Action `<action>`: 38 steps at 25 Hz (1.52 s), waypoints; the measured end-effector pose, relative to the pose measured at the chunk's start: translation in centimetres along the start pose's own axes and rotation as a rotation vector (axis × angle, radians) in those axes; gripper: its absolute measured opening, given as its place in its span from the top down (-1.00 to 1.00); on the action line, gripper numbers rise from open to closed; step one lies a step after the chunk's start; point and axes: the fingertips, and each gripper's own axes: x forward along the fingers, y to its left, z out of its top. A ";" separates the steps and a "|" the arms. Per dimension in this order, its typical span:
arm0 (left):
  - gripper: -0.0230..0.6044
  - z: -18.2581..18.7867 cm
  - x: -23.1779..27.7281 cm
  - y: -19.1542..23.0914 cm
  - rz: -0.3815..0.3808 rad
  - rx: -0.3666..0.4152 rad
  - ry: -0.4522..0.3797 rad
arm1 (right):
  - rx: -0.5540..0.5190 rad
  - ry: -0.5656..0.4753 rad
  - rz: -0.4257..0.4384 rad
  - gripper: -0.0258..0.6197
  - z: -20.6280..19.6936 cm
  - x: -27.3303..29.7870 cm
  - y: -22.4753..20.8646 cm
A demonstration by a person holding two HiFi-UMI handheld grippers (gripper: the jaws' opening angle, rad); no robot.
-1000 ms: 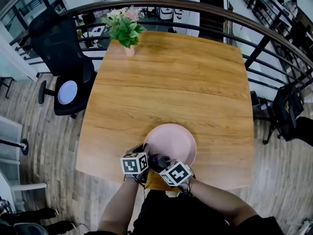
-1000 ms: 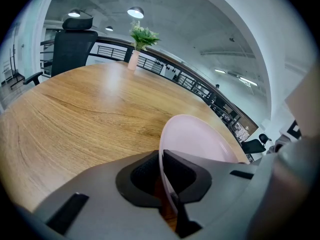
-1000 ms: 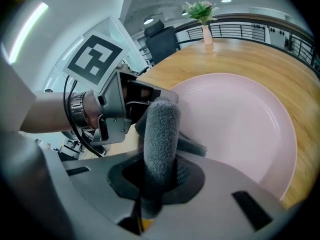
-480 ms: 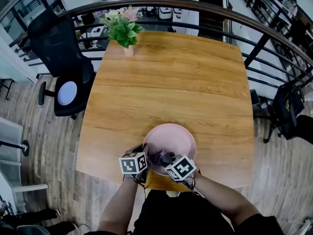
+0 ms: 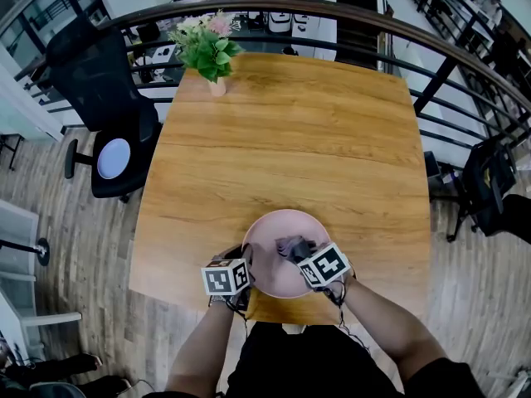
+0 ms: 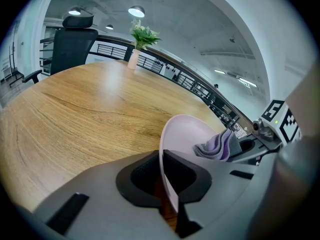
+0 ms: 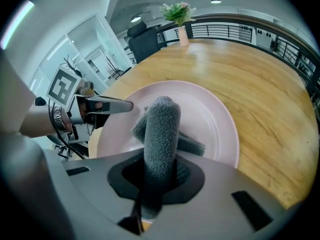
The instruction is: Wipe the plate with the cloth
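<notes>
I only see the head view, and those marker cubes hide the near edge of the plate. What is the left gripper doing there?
Observer: The left gripper view shows the left gripper shut on the near rim of the pink plate.
Operator: Is the other one really holding the cloth?
Observer: Yes. In the right gripper view the right gripper is shut on the grey cloth, a rolled fold between its jaws, its loose end on the plate.
Operator: Is it all grey?
Observer: No; the left gripper view shows purple and pale stripes on it.
</notes>
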 end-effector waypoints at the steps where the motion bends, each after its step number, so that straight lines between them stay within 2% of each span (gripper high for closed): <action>1: 0.80 0.0 0.0 0.0 0.000 0.000 0.000 | 0.007 -0.001 -0.009 0.75 0.1 -0.1 -0.5; 10: 0.80 0.0 0.1 0.1 -0.003 -0.002 0.002 | 0.062 -0.012 -0.077 0.75 0.9 -1.1 -4.3; 20: 0.80 -0.1 0.0 0.0 -0.007 0.007 0.004 | 0.018 -0.005 -0.141 0.75 1.4 -1.4 -5.1; 29: 0.80 -0.2 0.1 -0.2 -0.009 0.024 0.004 | 0.077 -0.167 -0.253 0.75 3.3 -2.8 -7.0; 33: 0.80 -0.2 0.0 -0.2 -0.008 0.027 0.003 | 0.095 -0.203 -0.263 0.75 3.4 -3.5 -6.7; 38: 0.80 -0.1 -0.1 -0.1 -0.004 0.027 0.004 | 0.104 -0.214 -0.232 0.75 3.4 -3.6 -5.4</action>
